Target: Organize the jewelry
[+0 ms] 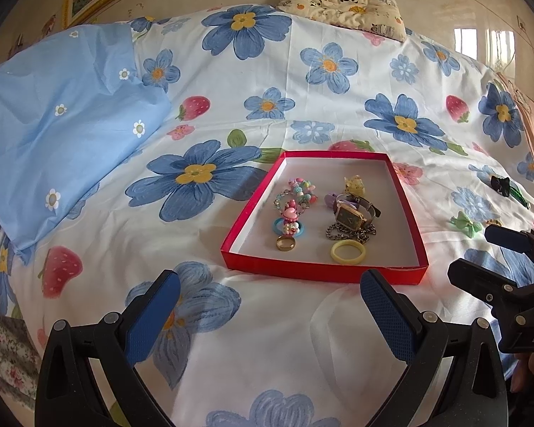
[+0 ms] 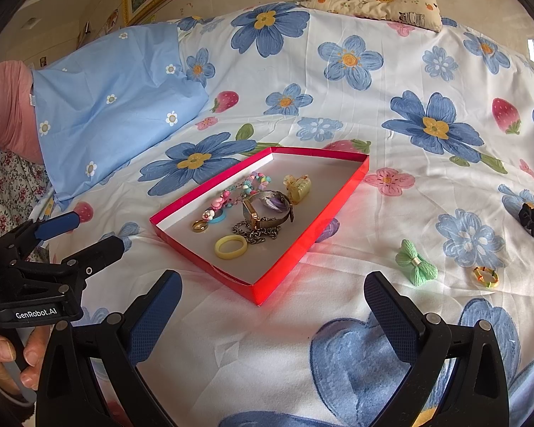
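Left tongs [image 1: 268,315] are held open and empty over the bed sheet [image 1: 267,338], just short of the red tray [image 1: 323,272]. In the tray are seen a beaded bracelet [image 1: 295,197], gold ring [image 1: 285,243], watch [image 1: 352,213], chain [image 1: 348,233], yellow ring [image 1: 348,252] and a yellow clip [image 1: 354,183]; a purple piece behind the watch is mostly hidden. Right tongs [image 2: 274,315] are also open and empty, near the tray's corner. Outside the tray on the right lie a green bow [image 2: 416,261], a black clip [image 2: 533,219] and a small yellow-green ring [image 2: 485,275]. The small ring is barely made out in the left view. A hand [image 2: 7,356] is shown only in the right view, cut off at the edge.
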`<control>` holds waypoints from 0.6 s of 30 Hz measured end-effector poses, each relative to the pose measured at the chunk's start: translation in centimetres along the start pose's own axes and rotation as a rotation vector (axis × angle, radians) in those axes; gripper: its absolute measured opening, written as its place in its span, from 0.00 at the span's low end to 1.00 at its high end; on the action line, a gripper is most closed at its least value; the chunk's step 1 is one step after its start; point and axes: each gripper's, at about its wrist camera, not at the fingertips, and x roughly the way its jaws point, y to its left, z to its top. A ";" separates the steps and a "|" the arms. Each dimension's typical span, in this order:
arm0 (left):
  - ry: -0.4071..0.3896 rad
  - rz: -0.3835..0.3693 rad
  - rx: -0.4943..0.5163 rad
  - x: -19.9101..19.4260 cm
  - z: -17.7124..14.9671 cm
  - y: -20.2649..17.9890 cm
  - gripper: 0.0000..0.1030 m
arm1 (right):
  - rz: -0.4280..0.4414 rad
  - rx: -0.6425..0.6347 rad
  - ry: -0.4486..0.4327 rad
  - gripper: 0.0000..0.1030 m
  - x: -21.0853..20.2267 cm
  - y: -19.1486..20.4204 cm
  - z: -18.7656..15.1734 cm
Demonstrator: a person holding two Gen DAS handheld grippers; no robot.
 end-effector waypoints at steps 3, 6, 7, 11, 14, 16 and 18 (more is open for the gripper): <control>0.003 -0.001 0.001 0.3 0.1 -0.1 0.99 | 0.000 0.001 0.000 1.00 0.0 0.0 0.0; 0.005 -0.003 0.003 0.5 0.2 0.0 0.99 | -0.001 0.000 -0.001 1.00 0.0 0.0 0.0; 0.005 -0.004 0.003 0.5 0.2 0.0 0.99 | 0.000 0.000 0.000 1.00 0.0 -0.1 0.0; 0.007 -0.002 0.002 0.6 0.2 0.0 0.99 | 0.000 -0.001 0.001 1.00 0.1 -0.2 0.0; 0.013 -0.008 -0.003 0.9 0.3 -0.1 0.99 | 0.001 0.000 0.004 1.00 0.2 -0.1 0.1; 0.017 -0.008 -0.005 1.1 0.4 0.0 0.99 | 0.001 0.002 0.006 1.00 0.2 -0.2 0.0; 0.025 -0.012 -0.010 1.3 0.4 0.0 0.99 | 0.001 0.004 0.011 1.00 0.4 -0.1 -0.1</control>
